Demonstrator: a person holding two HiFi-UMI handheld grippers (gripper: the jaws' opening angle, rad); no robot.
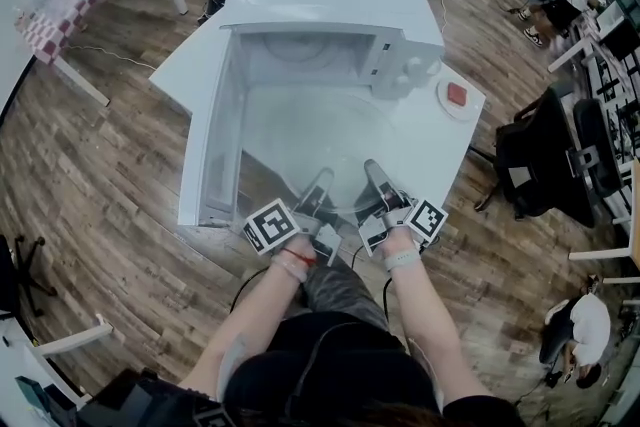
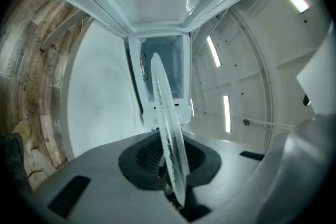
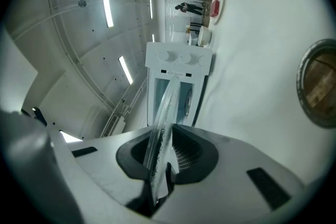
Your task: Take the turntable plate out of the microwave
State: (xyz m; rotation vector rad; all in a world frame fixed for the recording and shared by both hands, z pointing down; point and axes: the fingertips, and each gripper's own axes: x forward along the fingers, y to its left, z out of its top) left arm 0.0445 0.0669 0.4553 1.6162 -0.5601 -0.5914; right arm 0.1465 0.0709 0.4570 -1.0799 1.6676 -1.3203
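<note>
The glass turntable plate (image 1: 318, 137) is outside the microwave (image 1: 330, 5), hanging over the tabletop (image 1: 440, 150) just in front of the open cavity. It is carried by its near rim alone. The left hand-held gripper (image 1: 318, 185) and the right hand-held gripper (image 1: 378, 179) each have their jaws nearly together, pinched on that thin rim, side by side.

The risk I see is the grip itself. The glass is smooth, both holds sit close together on one edge, and the far half is unsupported. If either hand tilts or the two drift apart, the plate could twist, slide out and break. A swing to the left could knock it against the open door (image 1: 212, 140).
</note>
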